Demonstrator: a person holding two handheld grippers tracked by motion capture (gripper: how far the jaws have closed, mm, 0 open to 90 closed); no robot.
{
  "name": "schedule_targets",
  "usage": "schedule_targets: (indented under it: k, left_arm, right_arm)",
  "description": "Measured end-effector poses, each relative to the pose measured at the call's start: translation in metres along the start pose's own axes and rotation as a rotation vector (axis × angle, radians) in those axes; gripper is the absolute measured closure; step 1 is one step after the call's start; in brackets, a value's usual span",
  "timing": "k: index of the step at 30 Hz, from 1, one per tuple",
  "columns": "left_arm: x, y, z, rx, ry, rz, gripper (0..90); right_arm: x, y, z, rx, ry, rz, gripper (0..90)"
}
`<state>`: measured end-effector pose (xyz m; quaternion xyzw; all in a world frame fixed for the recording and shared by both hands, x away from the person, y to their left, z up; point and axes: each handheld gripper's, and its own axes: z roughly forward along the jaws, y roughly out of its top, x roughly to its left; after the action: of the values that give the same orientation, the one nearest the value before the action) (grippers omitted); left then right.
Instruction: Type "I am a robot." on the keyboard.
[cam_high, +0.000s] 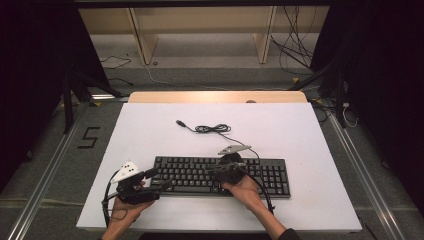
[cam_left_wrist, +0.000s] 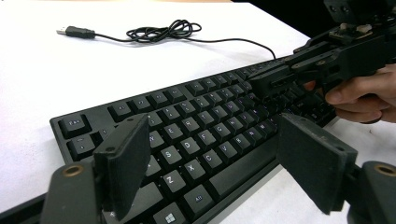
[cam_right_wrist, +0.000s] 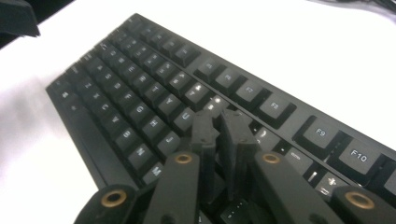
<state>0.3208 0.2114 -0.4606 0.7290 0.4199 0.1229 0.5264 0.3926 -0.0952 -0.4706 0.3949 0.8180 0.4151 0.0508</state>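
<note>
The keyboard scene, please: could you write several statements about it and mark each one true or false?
1. The keyboard lies on the white table. True.
2. The keyboard's cable is plugged into a computer. False: the USB plug lies loose on the table, with the cable coiled beside it.
3. The left gripper has its jaws wide apart over the keyboard's left end. True.
4. The right gripper holds a keycap lifted clear of the board. False: its jaws stand nearly together, down among the keys, with nothing lifted.
5. A mouse sits right of the keyboard. False: nothing lies there.
</note>
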Motion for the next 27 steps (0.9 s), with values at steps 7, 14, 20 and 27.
schedule_targets:
  k: [7,14,20,27]
  left_arm:
    - [-0.0003,0.0000,0.0002,0.002,0.000,0.001,25.6]
    - [-0.0002,-0.0001,0.0002,0.002,0.000,0.002,25.6]
    - [-0.0002,-0.0001,0.0002,0.003,0.000,0.003,25.6]
    - [0.0000,-0.0001,0.0004,0.004,0.000,0.003,25.7]
  right_arm:
    - [0.0024,0.0007,-0.0038,-0.018,0.013,-0.001,80.6]
    - [0.0042,0.0005,-0.0036,-0.020,0.022,-0.009,75.3]
    - [0.0060,0.0005,-0.0040,-0.024,0.030,-0.016,70.4]
    - [0.0082,0.0005,-0.0044,-0.024,0.042,-0.019,64.5]
